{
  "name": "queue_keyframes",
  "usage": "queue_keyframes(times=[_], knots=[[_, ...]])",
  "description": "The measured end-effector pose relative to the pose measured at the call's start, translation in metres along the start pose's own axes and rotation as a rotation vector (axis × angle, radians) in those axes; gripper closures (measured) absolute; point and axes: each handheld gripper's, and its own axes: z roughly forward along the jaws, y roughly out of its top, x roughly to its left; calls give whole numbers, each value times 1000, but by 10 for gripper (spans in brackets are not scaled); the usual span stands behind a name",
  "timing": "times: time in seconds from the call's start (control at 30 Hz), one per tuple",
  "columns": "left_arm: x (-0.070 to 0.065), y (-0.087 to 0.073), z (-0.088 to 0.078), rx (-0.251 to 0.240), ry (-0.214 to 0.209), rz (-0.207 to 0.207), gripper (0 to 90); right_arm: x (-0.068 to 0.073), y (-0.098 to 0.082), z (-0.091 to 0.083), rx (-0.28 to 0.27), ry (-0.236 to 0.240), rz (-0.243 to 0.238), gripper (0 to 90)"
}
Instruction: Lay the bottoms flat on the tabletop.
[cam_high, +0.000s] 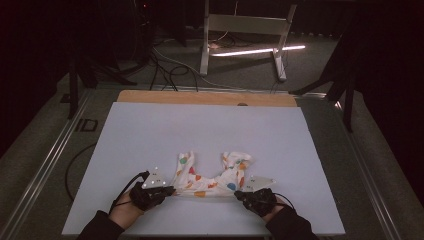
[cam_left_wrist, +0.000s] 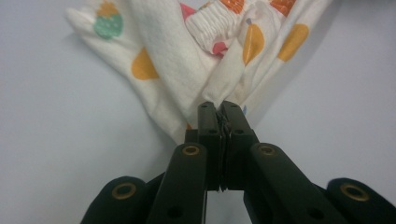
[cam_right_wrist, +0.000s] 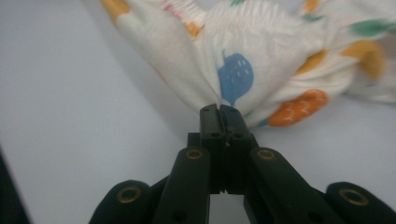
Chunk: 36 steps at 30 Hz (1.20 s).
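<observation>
Garment (cam_high: 210, 176) | fruit print, unlabelled | left tool (cam_high: 169, 190), right tool (cam_high: 239, 195) clamped on edge

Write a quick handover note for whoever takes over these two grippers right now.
Left gripper: shut on the near left corner of the garment.
Right gripper: shut on its near right corner.
Garment: small white spotted piece, near the front edge of the white board, near edge stretched between the grippers, two ends pointing away.
Done: both corners pinched.
Left: probably laying it flat and folding it; the far part is bunched.
</observation>
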Motion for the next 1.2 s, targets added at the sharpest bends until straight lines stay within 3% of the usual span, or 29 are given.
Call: queue_keyframes(times=[0.2,0.47,0.5,0.6,0.63,0.7,0.73,0.87,0.93,1.17,1.2], knots=[[-6,-8,2,54,-40,-1,881,5,-4,3,29,21,-4,896],[-6,-12,3,60,-57,-15,873,9,-9,6,50,48,8,889],[-6,-11,2,54,-67,-18,860,8,-8,6,46,58,19,852],[-4,-10,-1,36,-67,-25,711,5,-6,2,36,68,21,734],[-4,-8,-3,18,-59,-34,711,5,-6,2,36,68,21,734],[-1,-1,-9,-35,-43,-69,453,-3,0,-8,-12,65,42,648],[-1,3,-11,-51,-43,-69,437,-7,2,-13,-33,64,50,617],[1,16,-13,-66,-45,-68,416,-19,13,-25,-86,44,62,595],[2,29,-9,-88,-55,-76,419,-29,27,-31,-121,26,72,581],[-4,45,12,-43,-47,-62,477,-45,55,-23,-147,6,67,598],[-5,46,16,-34,-46,-70,482,-46,61,-15,-138,10,72,614]])
